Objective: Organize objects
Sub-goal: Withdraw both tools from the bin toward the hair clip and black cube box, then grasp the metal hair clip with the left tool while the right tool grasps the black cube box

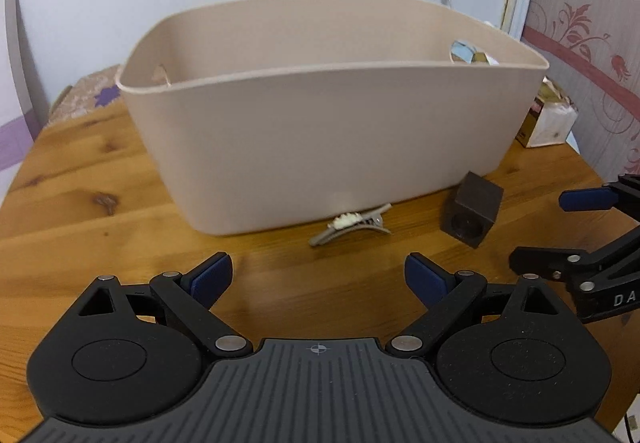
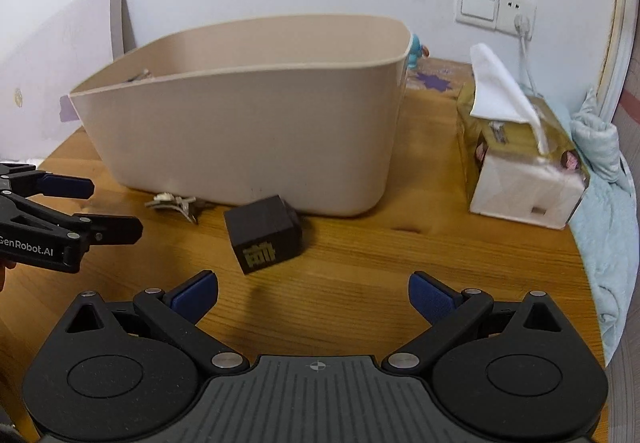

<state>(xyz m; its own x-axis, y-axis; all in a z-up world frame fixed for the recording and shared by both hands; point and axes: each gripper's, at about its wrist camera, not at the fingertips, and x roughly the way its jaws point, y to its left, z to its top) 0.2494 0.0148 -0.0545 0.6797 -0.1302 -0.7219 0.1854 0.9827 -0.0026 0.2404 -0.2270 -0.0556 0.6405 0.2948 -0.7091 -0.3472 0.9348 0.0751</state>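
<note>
Both spread wide, empty: left gripper (image 1: 318,275), right gripper (image 2: 313,293); near beige bin (image 1: 320,131), hair clip (image 1: 350,229), dark cube (image 2: 262,233), possibly stamped.

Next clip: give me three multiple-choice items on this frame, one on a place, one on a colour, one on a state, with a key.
1. Where does the grey hair clip with a white ornament lie?
A. inside the bin
B. on the wooden table by the front wall of the beige plastic bin
C. on the tissue pack

2. What colour is the small cube-shaped block?
A. dark brown
B. red
C. white

3. How stand the left gripper and right gripper?
A. both shut
B. one holds the clip
C. both open, empty

Key: B, the clip rests at the bin's base; A, its faces are dark; C, the blue pads stand wide apart.
</note>
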